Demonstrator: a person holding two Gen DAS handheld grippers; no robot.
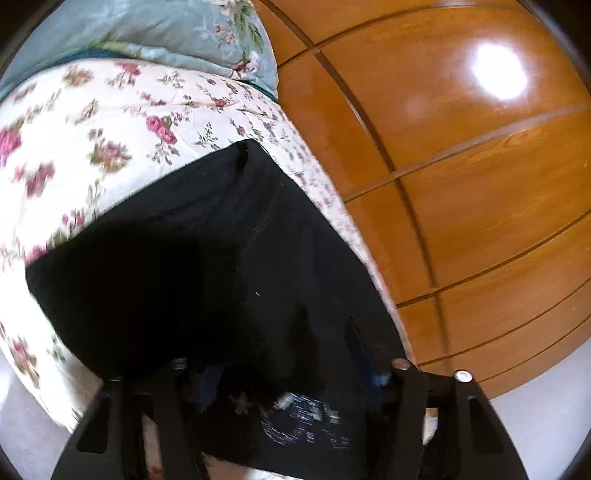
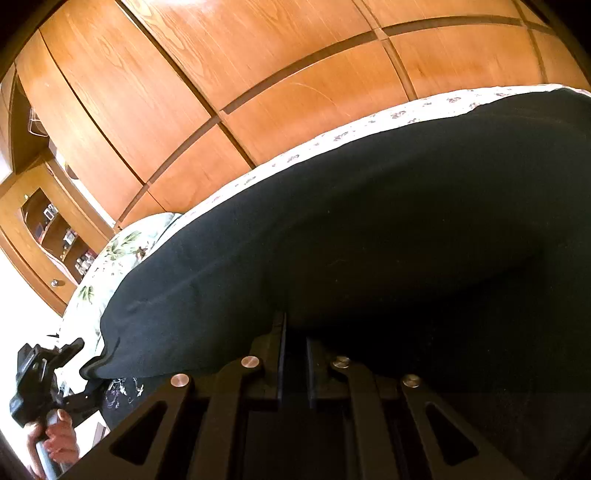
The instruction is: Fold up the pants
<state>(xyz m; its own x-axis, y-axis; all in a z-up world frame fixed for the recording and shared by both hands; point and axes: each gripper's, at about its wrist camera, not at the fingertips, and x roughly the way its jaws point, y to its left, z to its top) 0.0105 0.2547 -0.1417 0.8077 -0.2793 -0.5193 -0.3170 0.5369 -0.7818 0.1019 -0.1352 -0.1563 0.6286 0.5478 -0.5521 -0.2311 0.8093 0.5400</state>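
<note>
Left wrist view: the black pants [image 1: 207, 251] lie on the floral bedspread [image 1: 110, 122] near the bed's right edge, seemingly doubled over with a stitched seam showing, so I judge the fold begun and not finished. The left gripper [image 1: 288, 373] sits over the cloth with jaws spread; whether it pinches fabric I cannot tell. The right gripper [image 2: 295, 354] has its jaws nearly together at the pants' near edge, apparently nipping cloth. A blue pillow [image 1: 177, 33] lies far; wooden wardrobe doors [image 2: 258, 74] stand beyond.
</note>
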